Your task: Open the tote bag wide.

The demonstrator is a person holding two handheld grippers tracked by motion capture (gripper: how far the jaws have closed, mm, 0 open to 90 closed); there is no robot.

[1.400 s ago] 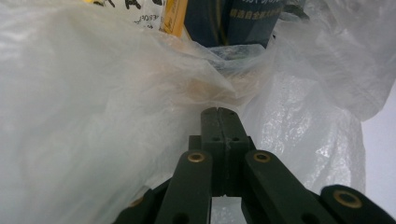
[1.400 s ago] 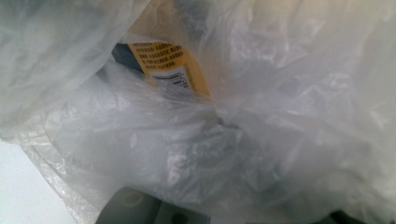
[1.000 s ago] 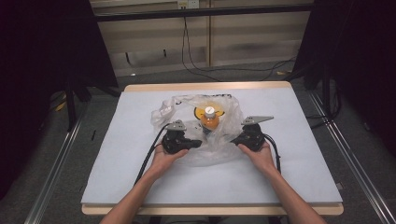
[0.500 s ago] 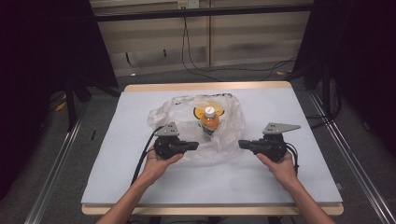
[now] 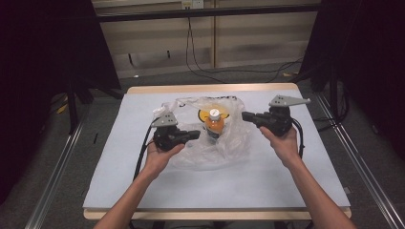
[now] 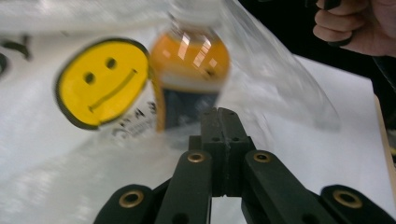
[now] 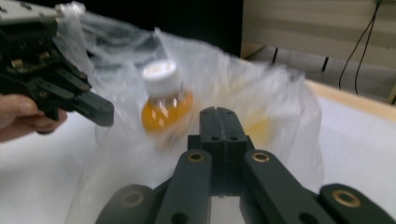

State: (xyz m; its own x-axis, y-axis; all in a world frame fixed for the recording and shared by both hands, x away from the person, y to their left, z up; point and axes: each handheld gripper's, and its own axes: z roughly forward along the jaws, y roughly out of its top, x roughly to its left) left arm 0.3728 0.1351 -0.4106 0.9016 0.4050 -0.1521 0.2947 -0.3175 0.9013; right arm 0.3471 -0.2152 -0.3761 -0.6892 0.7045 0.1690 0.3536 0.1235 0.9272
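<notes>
Your left gripper (image 5: 195, 134) and right gripper (image 5: 247, 116) point inward at mid-frame, jaws pressed together, each apparently pinching the clear plastic bag (image 5: 224, 143), though blur hides the film. Between them, the orange bottle (image 5: 214, 123) stands inside the bag on the table (image 5: 119, 176).

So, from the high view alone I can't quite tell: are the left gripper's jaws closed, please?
Observer: Yes, in its own view the left gripper has its jaws pressed flat together.
Operator: Thanks. What is the yellow disc beside the bottle?
Observer: A smiley face printed on the plastic bag.
Operator: Does the bottle carry a label?
Observer: Yes, a dark label sits below the orange liquid.
</notes>
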